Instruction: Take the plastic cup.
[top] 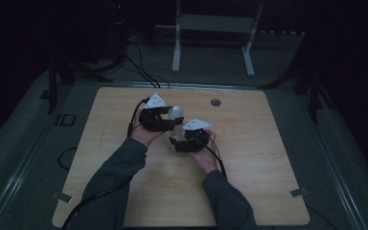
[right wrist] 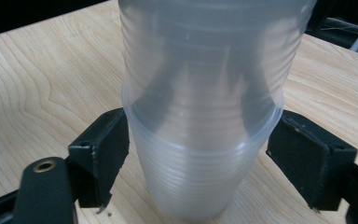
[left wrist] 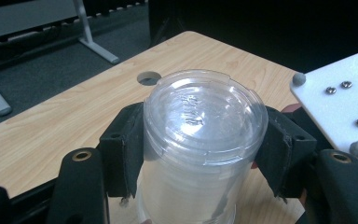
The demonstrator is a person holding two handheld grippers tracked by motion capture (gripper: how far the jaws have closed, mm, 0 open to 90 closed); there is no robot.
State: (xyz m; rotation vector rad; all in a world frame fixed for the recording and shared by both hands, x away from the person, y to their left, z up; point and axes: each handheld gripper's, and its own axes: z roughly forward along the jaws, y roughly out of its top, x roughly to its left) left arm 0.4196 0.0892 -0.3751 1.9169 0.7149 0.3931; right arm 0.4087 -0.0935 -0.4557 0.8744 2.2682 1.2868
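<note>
While the left gripper (left wrist: 200,154) clamps the nested cups (left wrist: 200,140), the right gripper (right wrist: 200,168) is parted around them mid-table (top: 249,158).

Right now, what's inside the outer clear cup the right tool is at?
Another clear cup is nested in the outer cup, sticking out past its rim. Through the hazy walls, ridged lines suggest more nested cups; how many, and anything at the bottom, can't be made out.
</note>
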